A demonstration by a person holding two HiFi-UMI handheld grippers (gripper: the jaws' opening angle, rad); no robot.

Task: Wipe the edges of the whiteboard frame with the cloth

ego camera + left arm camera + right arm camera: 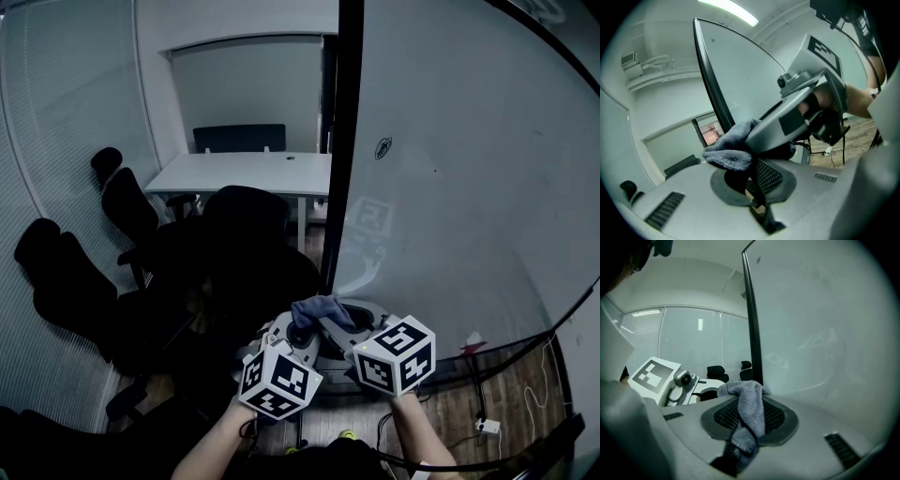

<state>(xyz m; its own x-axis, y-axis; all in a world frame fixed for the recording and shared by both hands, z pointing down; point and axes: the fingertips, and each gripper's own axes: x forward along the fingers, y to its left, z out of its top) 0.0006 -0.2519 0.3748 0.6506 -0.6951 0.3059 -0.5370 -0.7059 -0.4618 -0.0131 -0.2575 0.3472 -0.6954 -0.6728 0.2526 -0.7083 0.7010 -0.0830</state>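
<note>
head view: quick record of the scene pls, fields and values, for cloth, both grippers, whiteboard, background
cloth: blue-grey fabric cloth, bunched at the tips of both grippers
right gripper: jaws shut on the cloth, which drapes over its dark pad
left gripper: tips at the cloth, crossed by the right gripper; whether it grips is unclear
whiteboard: large white board, its black frame edge upright just beyond the cloth
contact: cannot tell if the cloth touches the frame
background: black office chairs, white table
</note>
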